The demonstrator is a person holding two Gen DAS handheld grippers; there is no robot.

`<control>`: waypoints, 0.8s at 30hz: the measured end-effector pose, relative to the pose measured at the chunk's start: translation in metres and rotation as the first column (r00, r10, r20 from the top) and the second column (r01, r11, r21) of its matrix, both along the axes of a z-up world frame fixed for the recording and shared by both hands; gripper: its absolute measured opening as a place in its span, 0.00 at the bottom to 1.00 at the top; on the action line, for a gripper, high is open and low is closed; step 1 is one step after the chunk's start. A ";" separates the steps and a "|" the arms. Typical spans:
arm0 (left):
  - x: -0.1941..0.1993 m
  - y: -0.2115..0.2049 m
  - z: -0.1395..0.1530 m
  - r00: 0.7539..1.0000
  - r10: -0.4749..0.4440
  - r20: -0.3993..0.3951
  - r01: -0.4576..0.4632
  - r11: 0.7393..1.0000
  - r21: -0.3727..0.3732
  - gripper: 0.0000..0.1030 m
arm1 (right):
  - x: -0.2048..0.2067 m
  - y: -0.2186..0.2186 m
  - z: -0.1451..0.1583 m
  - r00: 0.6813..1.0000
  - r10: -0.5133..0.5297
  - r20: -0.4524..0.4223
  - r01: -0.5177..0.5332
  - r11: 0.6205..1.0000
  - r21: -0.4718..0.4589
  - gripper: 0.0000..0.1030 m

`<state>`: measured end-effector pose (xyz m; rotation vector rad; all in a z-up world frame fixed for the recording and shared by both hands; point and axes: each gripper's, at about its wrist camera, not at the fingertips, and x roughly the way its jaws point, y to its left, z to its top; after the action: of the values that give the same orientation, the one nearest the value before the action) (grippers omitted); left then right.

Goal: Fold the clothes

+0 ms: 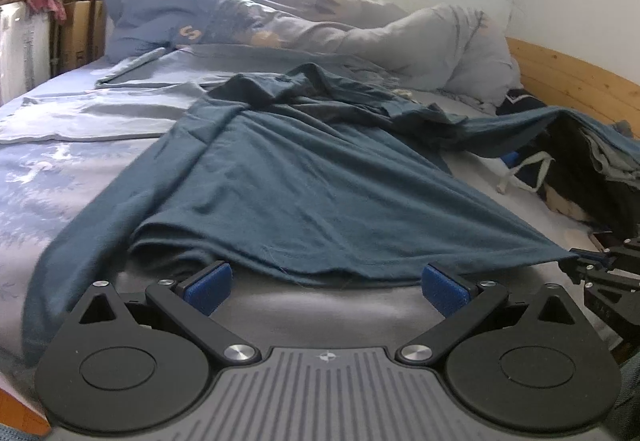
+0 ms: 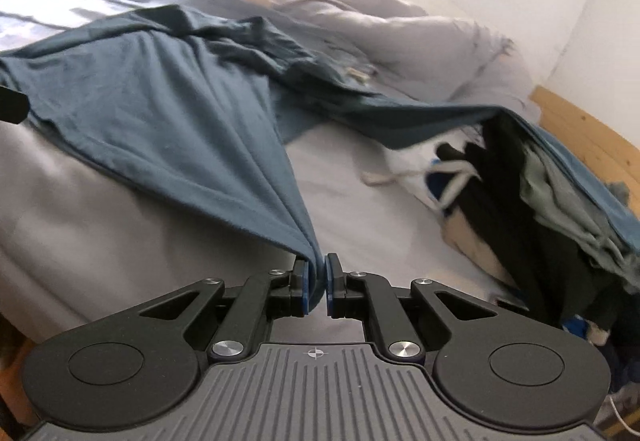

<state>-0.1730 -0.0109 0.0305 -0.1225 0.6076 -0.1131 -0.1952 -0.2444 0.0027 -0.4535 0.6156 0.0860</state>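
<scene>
Right gripper pinches the teal shirt's hem, while left gripper gapes empty

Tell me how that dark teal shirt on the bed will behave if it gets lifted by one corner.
The teal shirt is probably floppy: it fans into soft pleats from the corner pinched in the right tool. It looks light, since the thin cloth lies rumpled at the collar. Likely it will sag and drag across the bed sheet rather than keep its shape.

Teal-blue shirt; pale blue bedsheet with white print; grey-blue duvet; blue pads on black tongs; light wooden bedframe.
</scene>
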 end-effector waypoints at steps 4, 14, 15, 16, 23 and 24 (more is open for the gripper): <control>0.004 -0.013 0.000 0.999 -0.035 0.000 0.035 0.999 0.008 1.00 | -0.001 -0.015 -0.003 0.999 -0.042 -0.007 0.042 0.999 -0.017 0.09; 0.009 -0.032 -0.008 0.994 -0.098 -0.045 0.099 0.995 0.028 1.00 | 0.003 -0.074 0.004 0.951 -0.309 -0.025 0.309 0.938 0.159 0.02; 0.009 -0.032 -0.009 0.994 -0.103 -0.046 0.104 0.994 0.032 1.00 | 0.001 -0.071 0.005 0.957 -0.290 -0.017 0.289 0.944 0.158 0.05; 0.008 -0.032 -0.009 0.994 -0.103 -0.044 0.105 0.994 0.035 1.00 | 0.000 -0.066 0.004 0.963 -0.268 -0.006 0.266 0.952 0.150 0.09; 0.004 -0.014 -0.009 0.999 -0.035 -0.035 0.037 0.998 0.054 1.00 | 0.003 -0.031 0.010 0.990 -0.136 0.032 0.131 0.983 0.129 0.38; 0.002 -0.008 -0.008 1.000 -0.013 -0.028 0.014 0.998 0.055 1.00 | 0.003 -0.026 0.012 0.992 -0.122 0.036 0.116 0.984 0.133 0.44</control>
<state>-0.1707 -0.0186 0.0227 -0.0664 0.6388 -0.1078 -0.1918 -0.2700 0.0144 -0.2901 0.5889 0.0028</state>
